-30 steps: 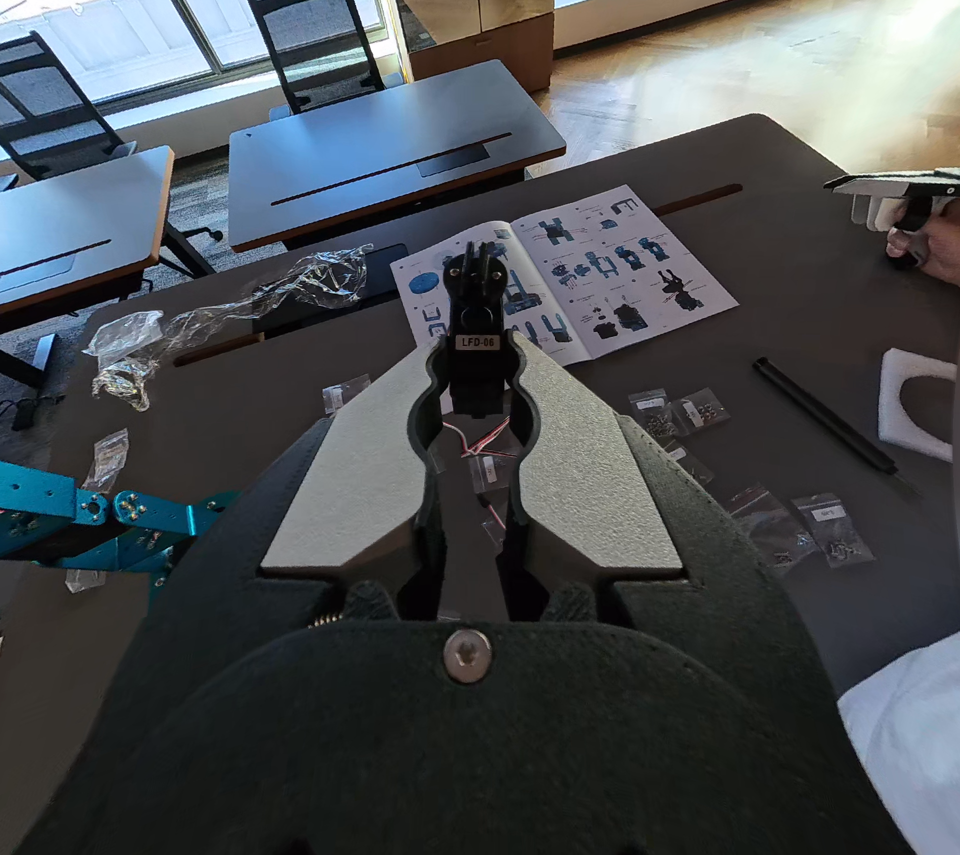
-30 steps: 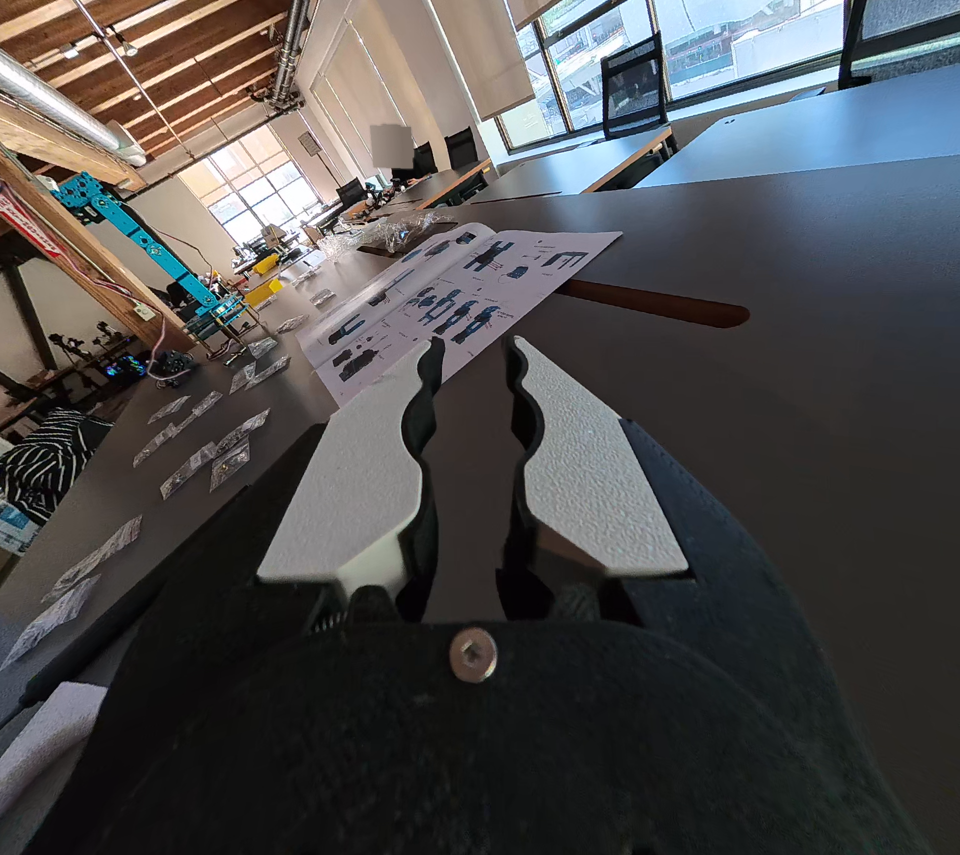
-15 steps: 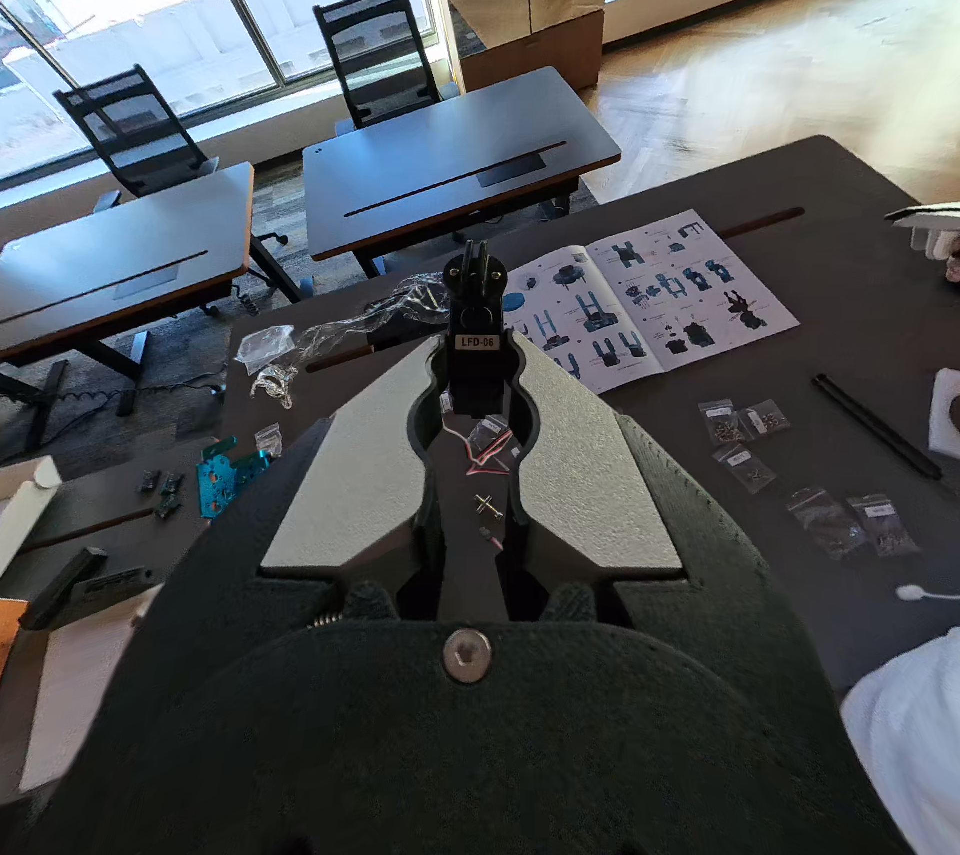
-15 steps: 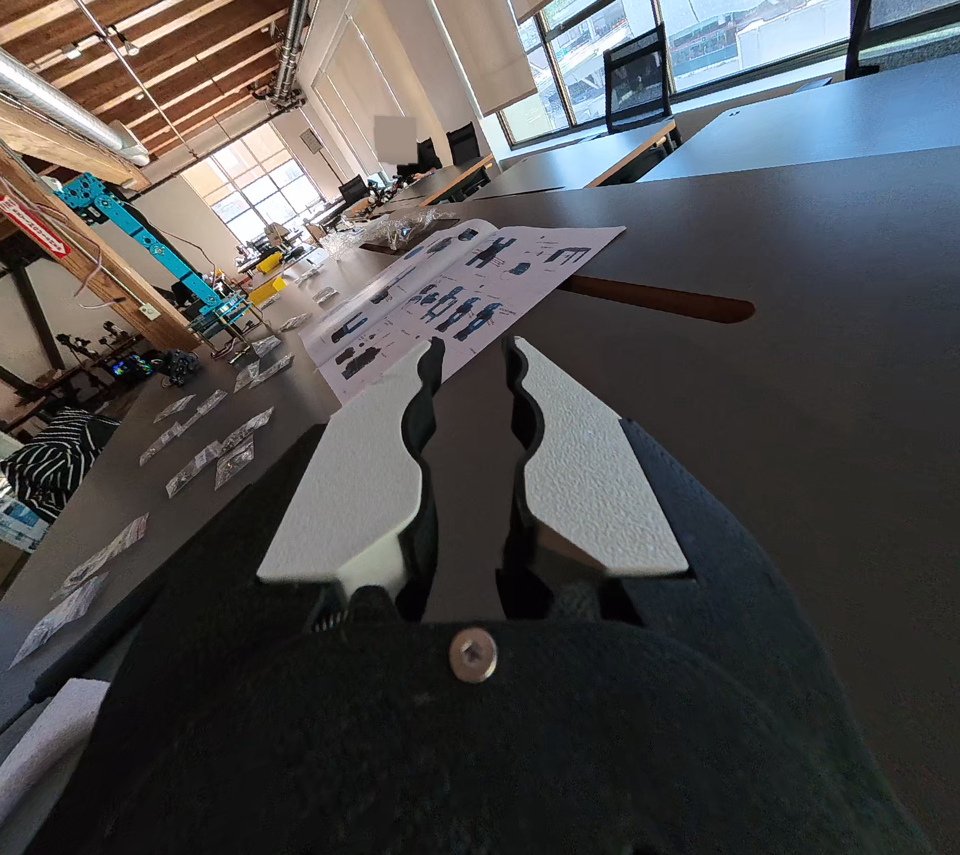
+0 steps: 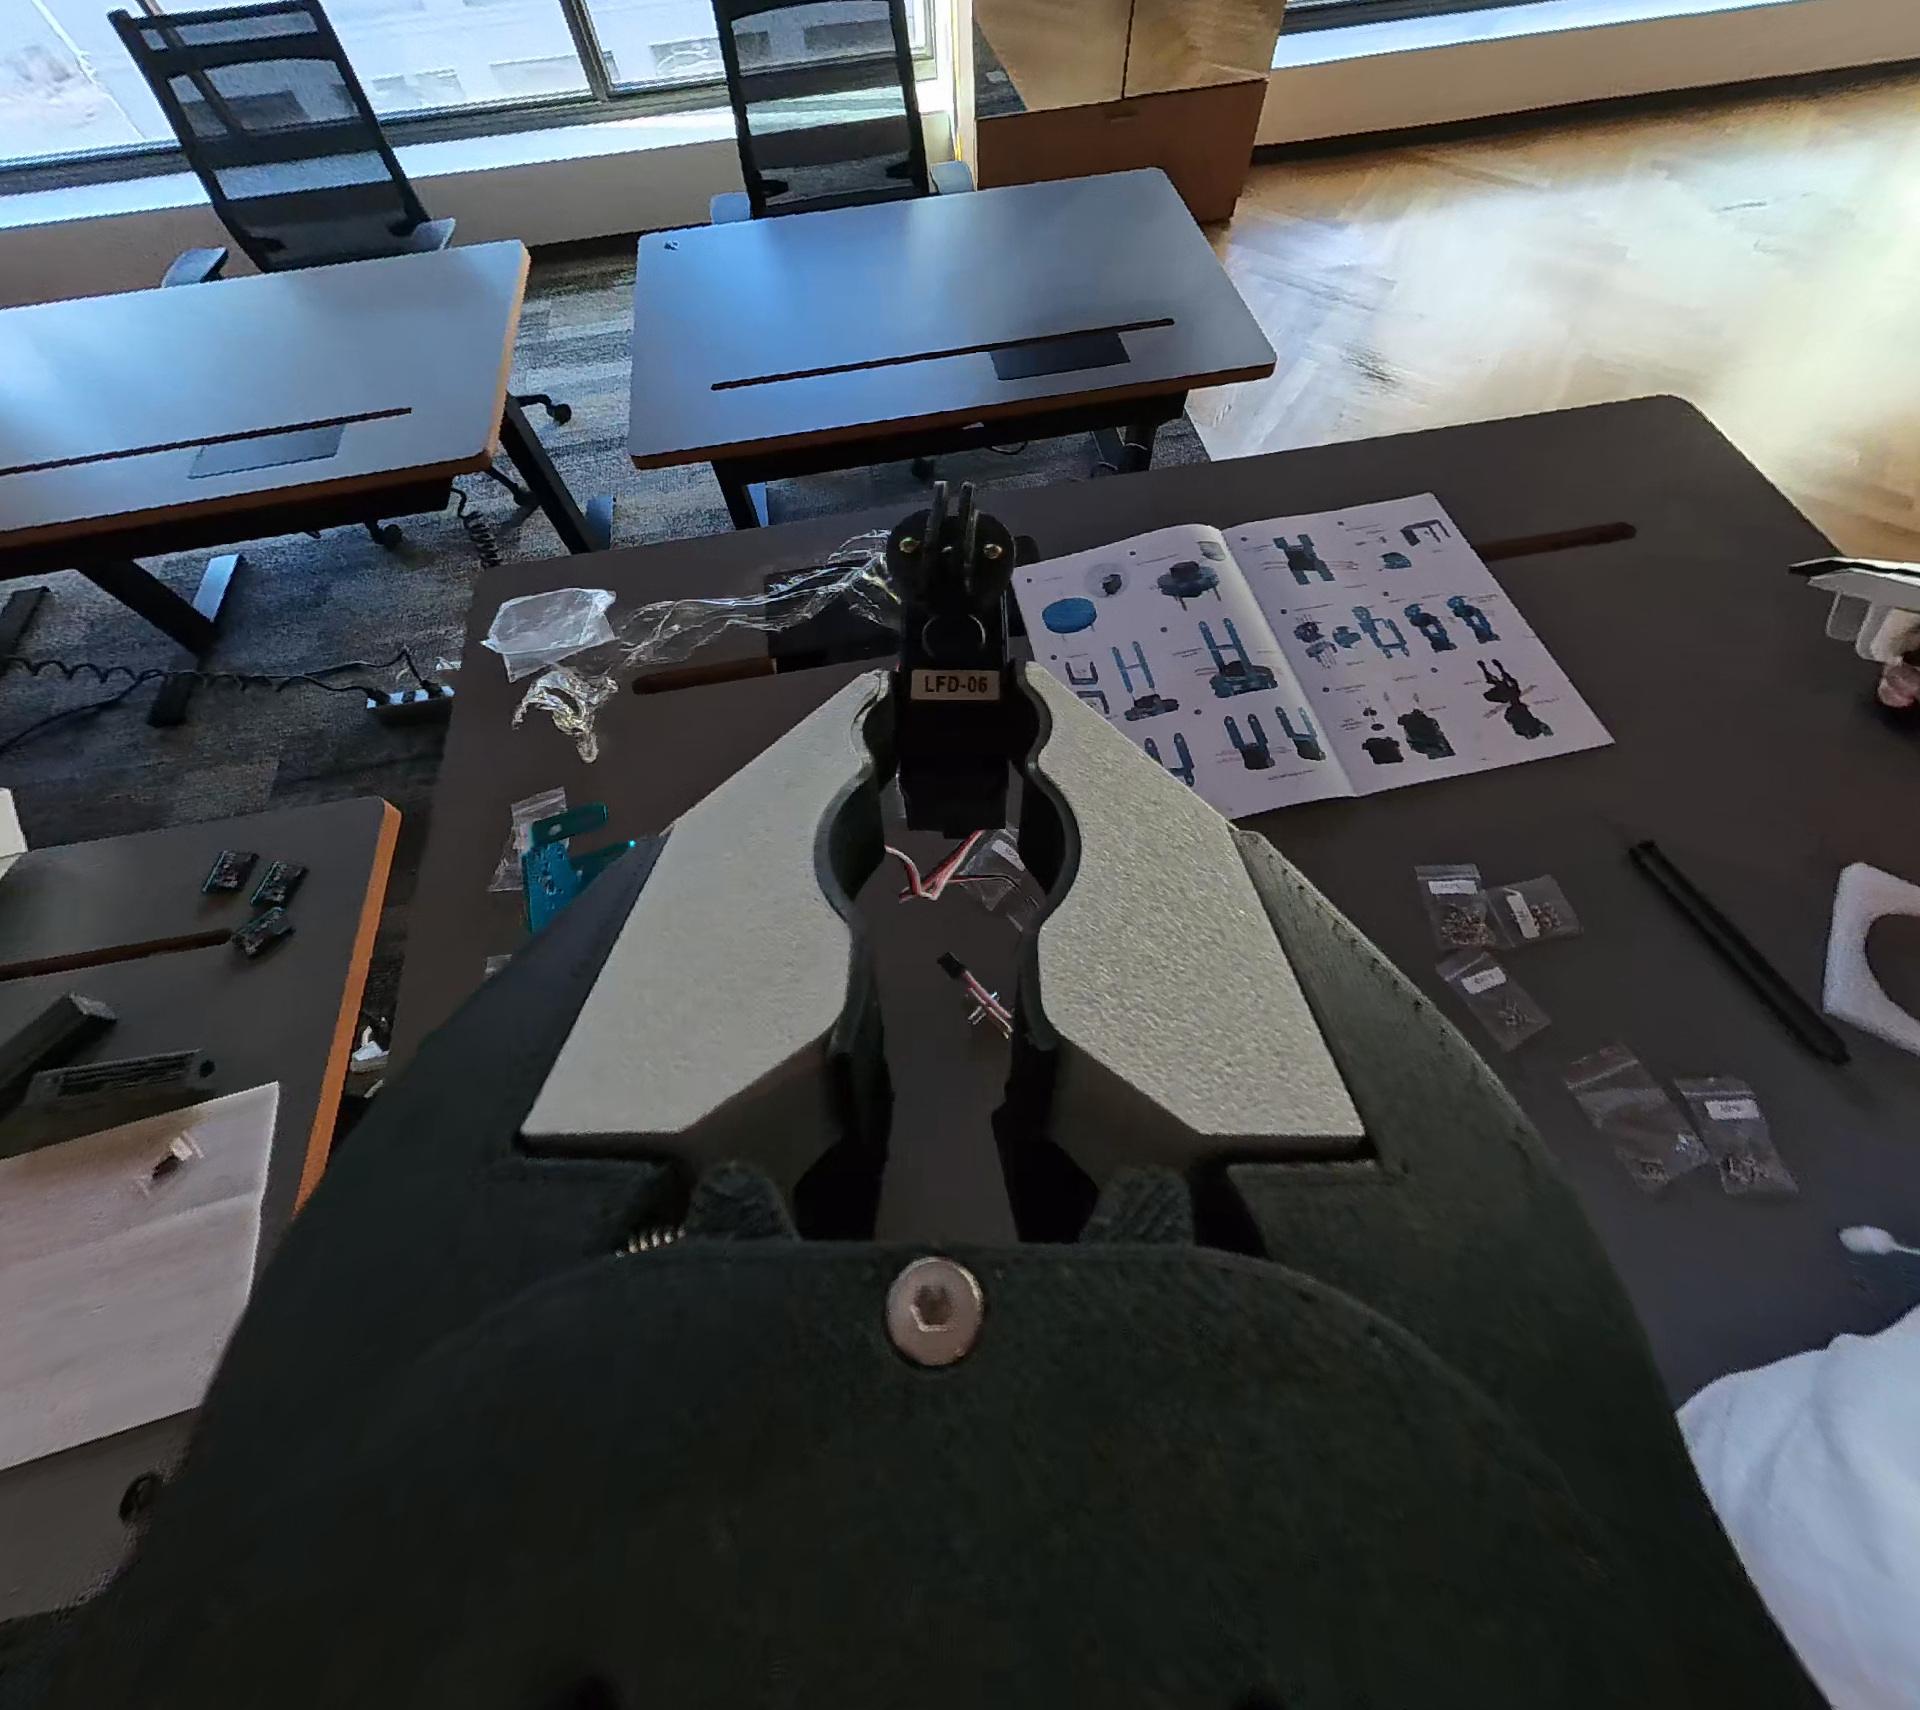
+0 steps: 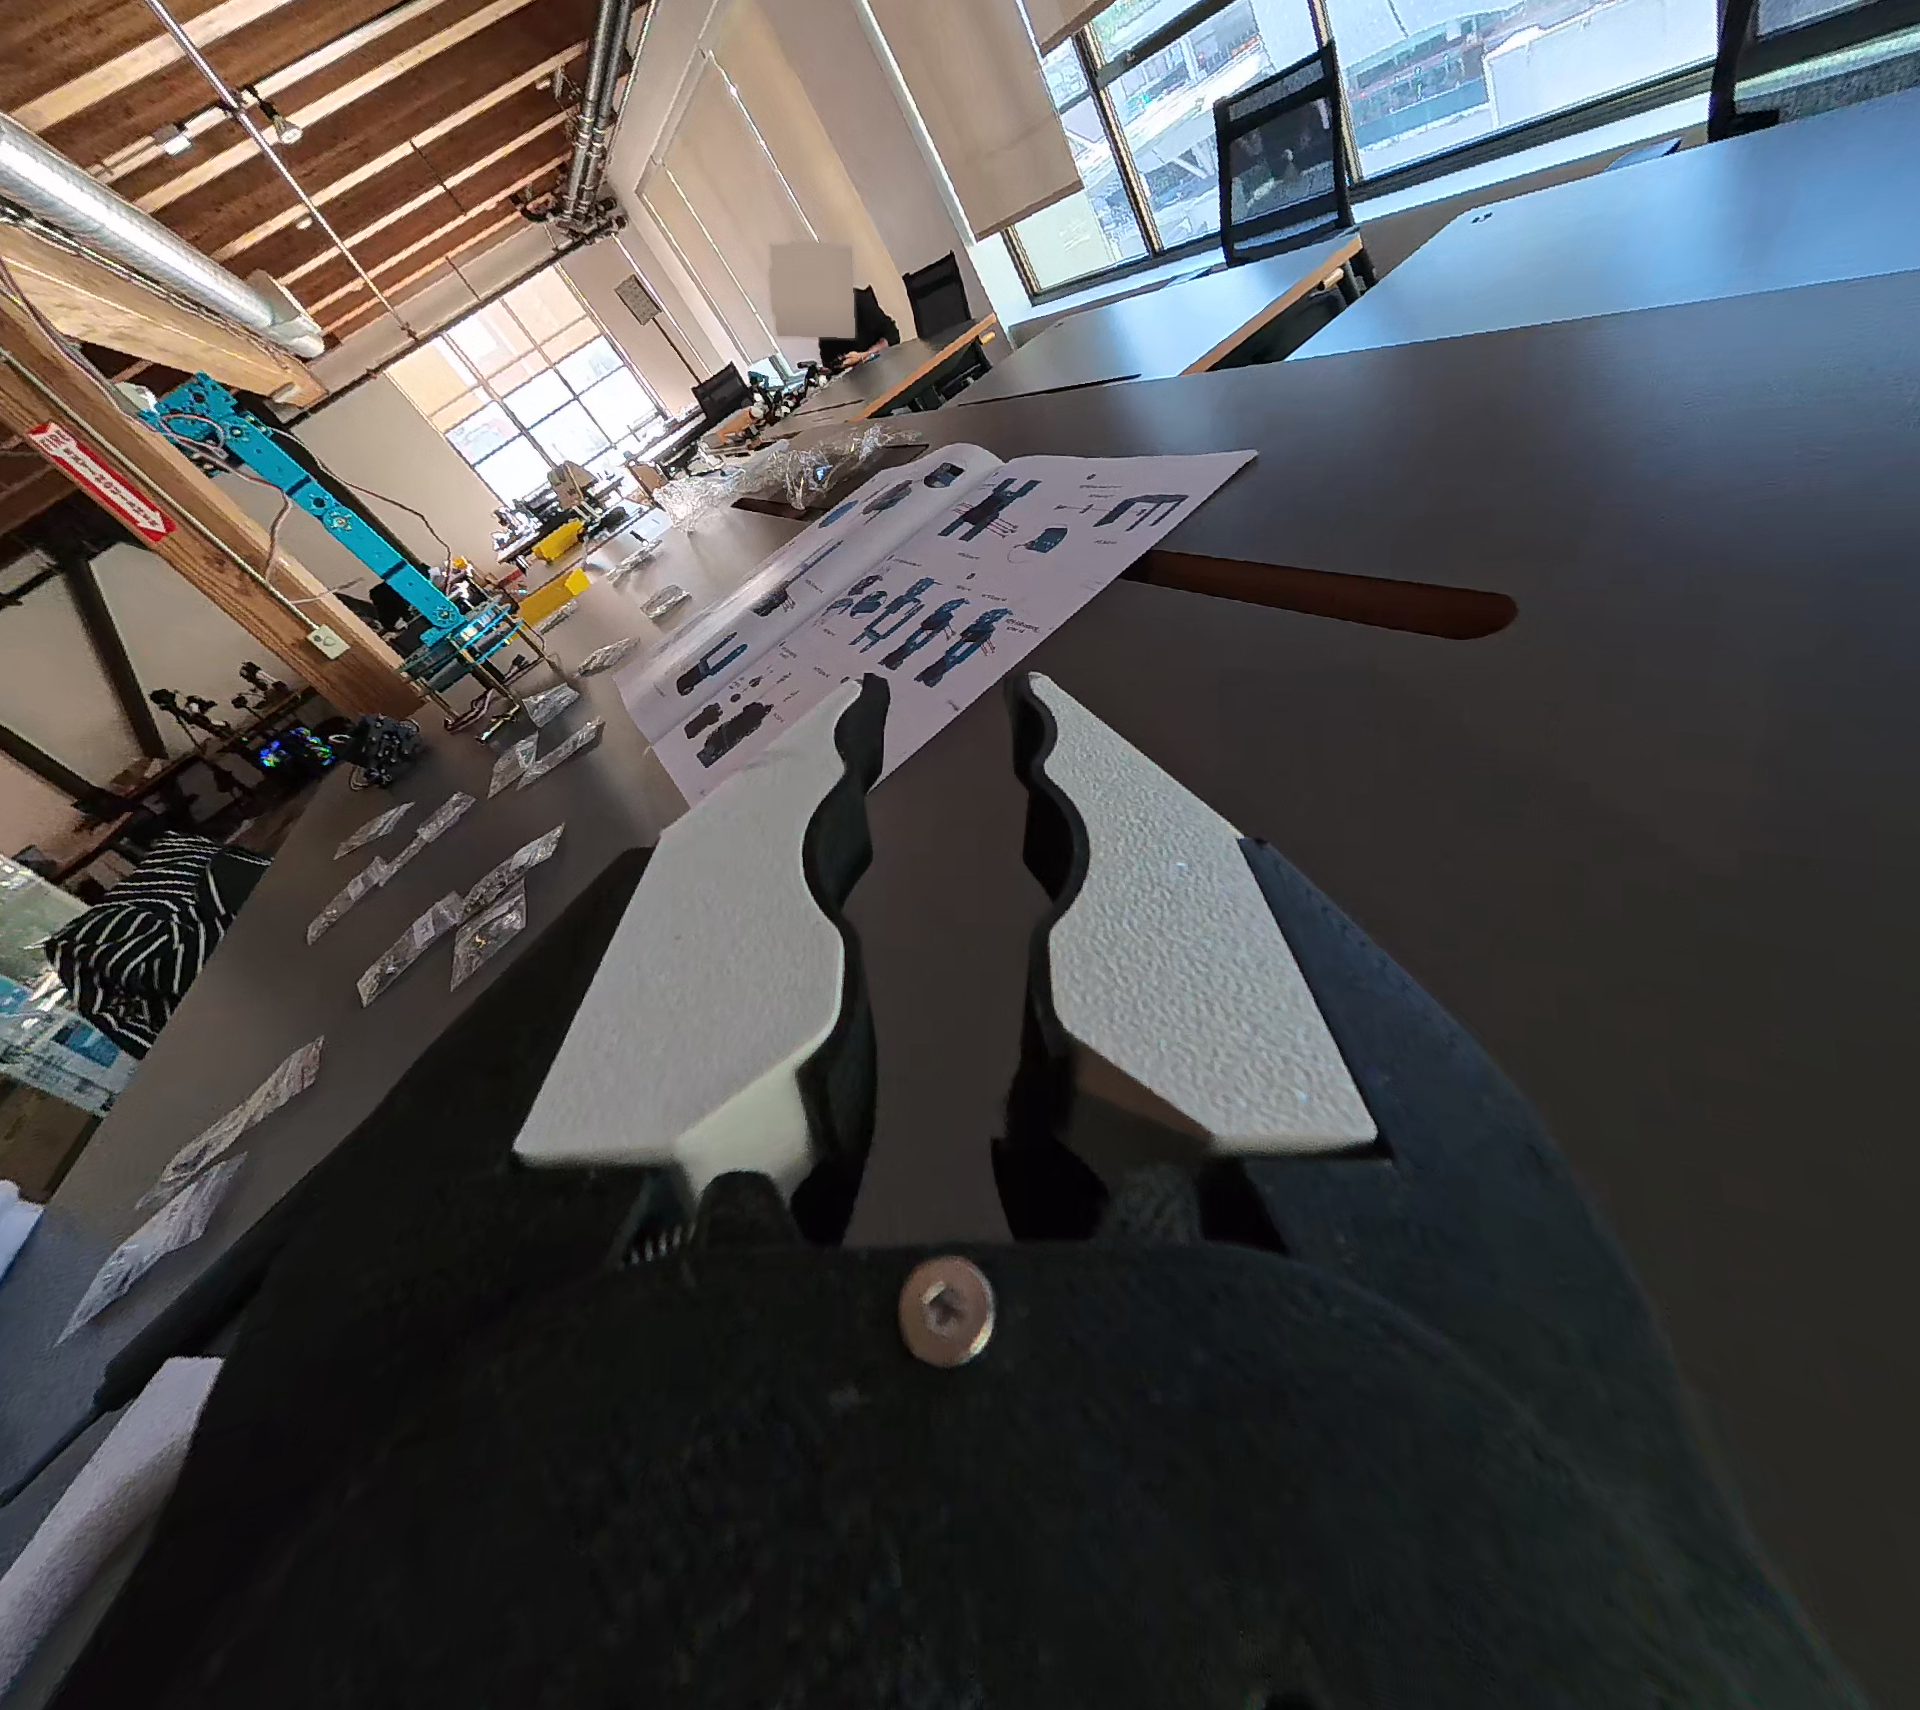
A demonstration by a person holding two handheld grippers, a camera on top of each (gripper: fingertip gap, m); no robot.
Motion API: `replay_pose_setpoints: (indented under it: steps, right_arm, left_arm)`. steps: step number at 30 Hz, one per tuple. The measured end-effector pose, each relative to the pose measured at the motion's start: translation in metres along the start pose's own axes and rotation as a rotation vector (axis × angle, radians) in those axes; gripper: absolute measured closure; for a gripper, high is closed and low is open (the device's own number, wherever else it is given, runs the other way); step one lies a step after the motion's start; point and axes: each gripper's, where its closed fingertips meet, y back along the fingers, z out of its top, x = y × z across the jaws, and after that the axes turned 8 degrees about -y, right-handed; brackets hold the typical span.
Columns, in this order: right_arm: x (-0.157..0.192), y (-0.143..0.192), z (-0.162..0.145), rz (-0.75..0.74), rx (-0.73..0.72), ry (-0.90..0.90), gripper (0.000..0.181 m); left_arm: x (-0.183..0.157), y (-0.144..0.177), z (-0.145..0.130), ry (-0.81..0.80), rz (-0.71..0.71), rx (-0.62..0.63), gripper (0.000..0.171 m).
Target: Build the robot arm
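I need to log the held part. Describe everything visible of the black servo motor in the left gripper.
The small black plastic servo motor is a boxy block standing upright, pinched at its sides between the left gripper's grey fingers, above the dark table. A black forked bracket tops it, a white label sits on its front, and thin red, white and black wires hang below.

The dark table (image 5: 1714, 829) bears an open booklet (image 5: 1309, 652), small bags (image 5: 1496, 912) perhaps of screws, and crumpled plastic wrap (image 5: 582, 642).
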Motion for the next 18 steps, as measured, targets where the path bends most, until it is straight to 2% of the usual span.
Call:
replay_pose_setpoints:
  steps: [18]
  right_arm:
    - [-0.001, 0.000, 0.000, 0.010, -0.003, -0.021, 0.158]
  left_arm:
    - [-0.010, -0.035, -0.008, -0.002, -0.047, 0.051, 0.152]
